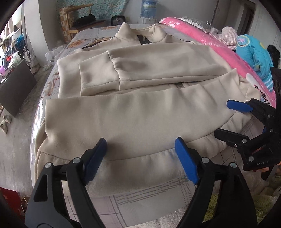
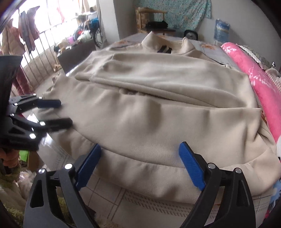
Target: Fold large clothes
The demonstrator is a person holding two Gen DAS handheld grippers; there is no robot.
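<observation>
- Jacket point(image 1: 140, 108), beige, lies flat across the bed point(image 1: 140, 207), collar at the far end, both sleeves folded over its front, hem nearest the cameras.
- Left claw point(image 1: 140, 157) hovers just over the hem, blue fingers spread wide, gripping nothing.
- Right claw point(image 2: 140, 163) sits at the hem further along, fingers also wide apart and empty; it shows in the left view too point(image 1: 226, 119).
- Pink quilt point(image 1: 219, 50) crowds the jacket's right edge, touching it.
- Wooden chair point(image 1: 77, 19), a fan point(image 1: 118, 20) and a blue water bottle point(image 1: 148, 8) stand past the far end.
</observation>
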